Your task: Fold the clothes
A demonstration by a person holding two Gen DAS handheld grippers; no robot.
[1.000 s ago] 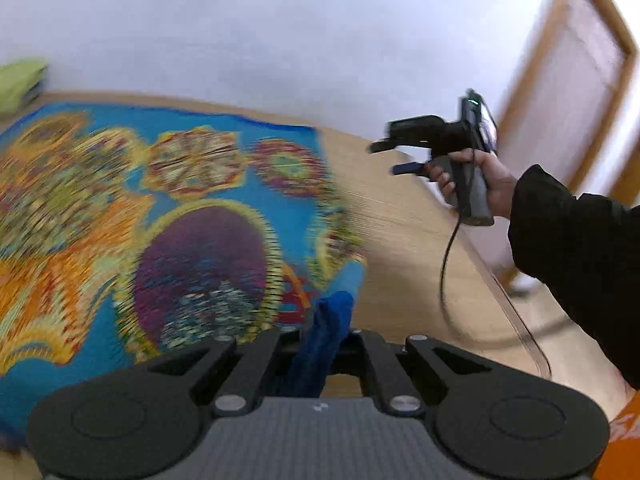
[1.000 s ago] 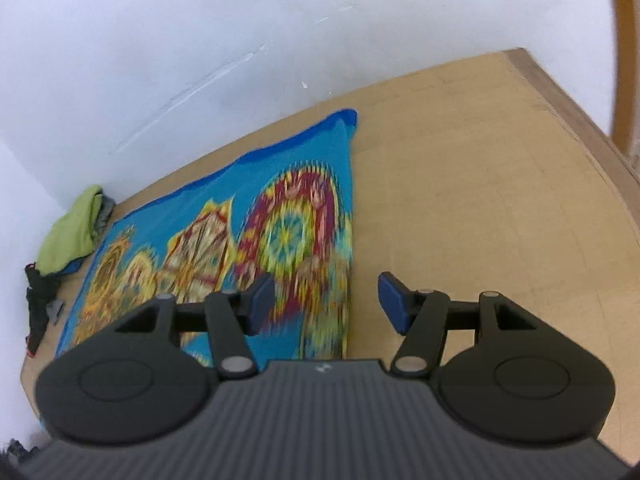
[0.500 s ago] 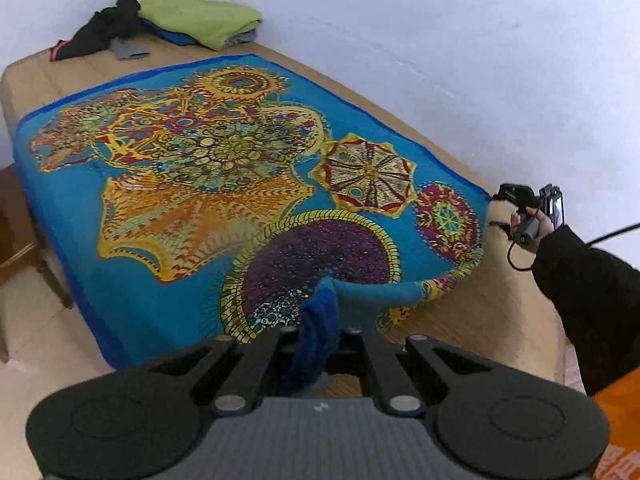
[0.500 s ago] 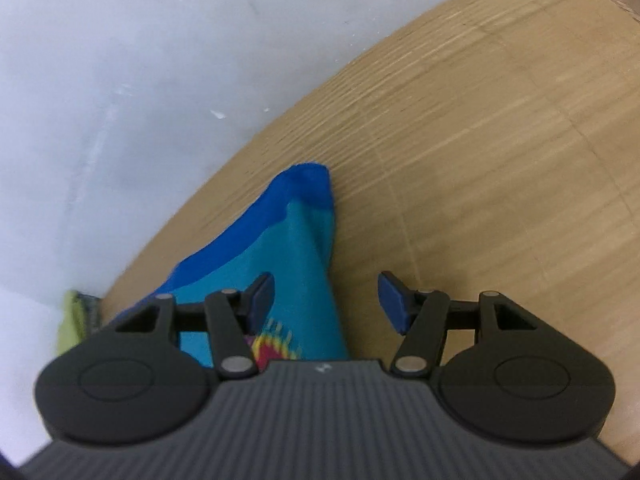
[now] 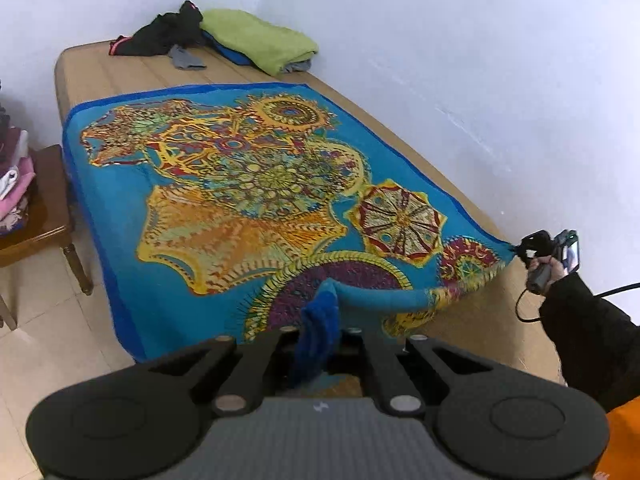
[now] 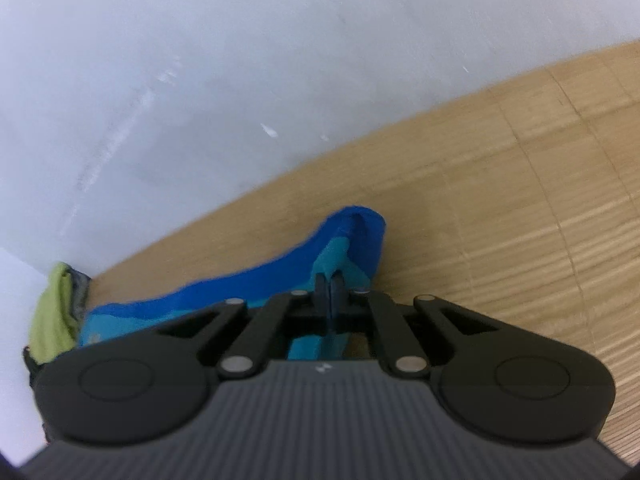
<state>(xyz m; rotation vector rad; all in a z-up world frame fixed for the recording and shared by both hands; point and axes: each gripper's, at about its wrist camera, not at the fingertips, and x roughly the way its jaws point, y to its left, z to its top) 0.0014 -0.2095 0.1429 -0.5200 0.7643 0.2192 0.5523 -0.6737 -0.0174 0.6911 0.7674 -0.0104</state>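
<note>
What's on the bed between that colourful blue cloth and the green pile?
Nothing: bare tan bed surface separates the blue cloth from the green pile, in the left wrist view.

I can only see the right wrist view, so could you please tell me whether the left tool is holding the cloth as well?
Observer: Yes, the left tool is shut on the near corner of the patterned blue cloth.
Operator: Thank you. Is the rest of it lying flat?
Observer: Mostly; it is spread over the tan bed, and its left edge hangs over the side.
Operator: What else is on the bed?
Observer: A folded green cloth and dark clothes at the far end.
</note>
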